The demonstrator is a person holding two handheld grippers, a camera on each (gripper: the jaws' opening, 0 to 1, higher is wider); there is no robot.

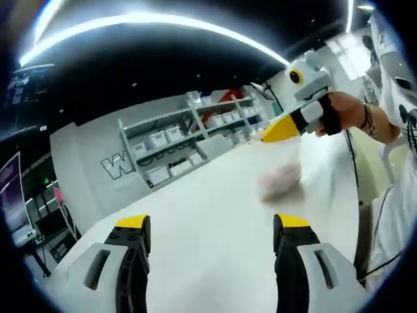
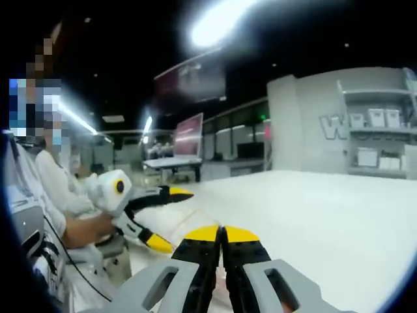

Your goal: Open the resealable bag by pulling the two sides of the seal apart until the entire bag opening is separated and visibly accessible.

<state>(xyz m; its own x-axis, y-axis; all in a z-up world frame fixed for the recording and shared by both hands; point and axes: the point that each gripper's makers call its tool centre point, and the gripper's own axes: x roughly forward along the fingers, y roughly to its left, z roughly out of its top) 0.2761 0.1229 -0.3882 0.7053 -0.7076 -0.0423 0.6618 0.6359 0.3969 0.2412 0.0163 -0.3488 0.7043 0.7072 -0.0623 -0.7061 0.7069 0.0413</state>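
- Left tongs are sitting nearest us in the left gripper view, jaws spread wide, holding nothing, over the white surface.
- We are seeing the resealable bag as a blurred pinkish shape lying on the surface ahead, right of centre.
- Right tongs are hovering above the bag, gripped by a person's hand.
- We are seeing the right tongs pressed together in the right gripper view; whether they are pinching anything, we cannot tell.
- Left tongs are showing there too, agape.
- Shelves are standing behind.
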